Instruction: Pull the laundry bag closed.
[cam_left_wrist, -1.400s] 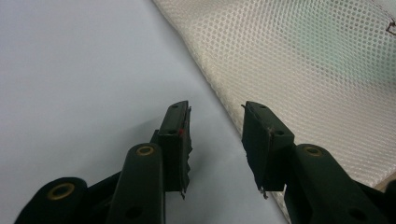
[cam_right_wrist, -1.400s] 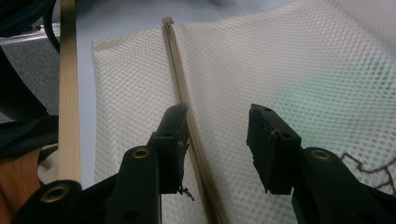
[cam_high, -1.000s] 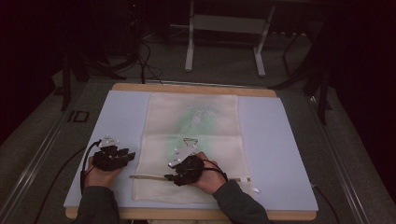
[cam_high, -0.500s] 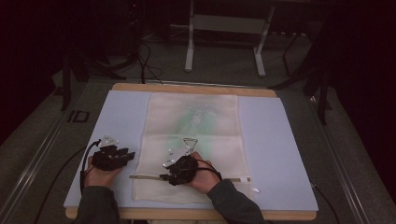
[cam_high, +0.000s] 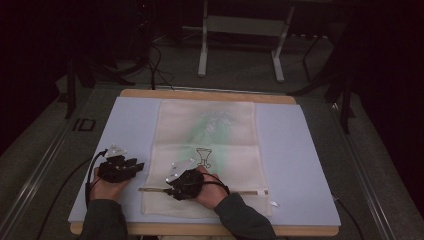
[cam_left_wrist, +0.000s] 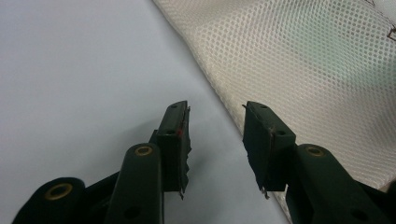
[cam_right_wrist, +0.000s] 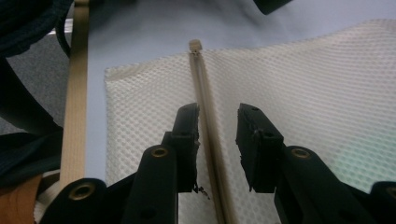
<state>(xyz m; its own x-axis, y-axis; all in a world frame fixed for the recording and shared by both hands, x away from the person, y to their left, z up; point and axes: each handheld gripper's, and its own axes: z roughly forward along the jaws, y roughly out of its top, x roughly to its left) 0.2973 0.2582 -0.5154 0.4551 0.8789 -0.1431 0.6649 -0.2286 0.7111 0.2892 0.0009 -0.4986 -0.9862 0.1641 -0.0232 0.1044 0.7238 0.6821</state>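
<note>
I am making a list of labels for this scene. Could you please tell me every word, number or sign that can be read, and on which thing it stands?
No readable text.
Mesh laundry bag: a green print shows through, too blurred to read; also a dark goblet-shaped outline, no letters.
Floor left of the table: a white-outlined marking, blurred, not readable.

a cream dotted mesh bag, faintly green inside perhaps, lies on a pale lavender mat.
</note>
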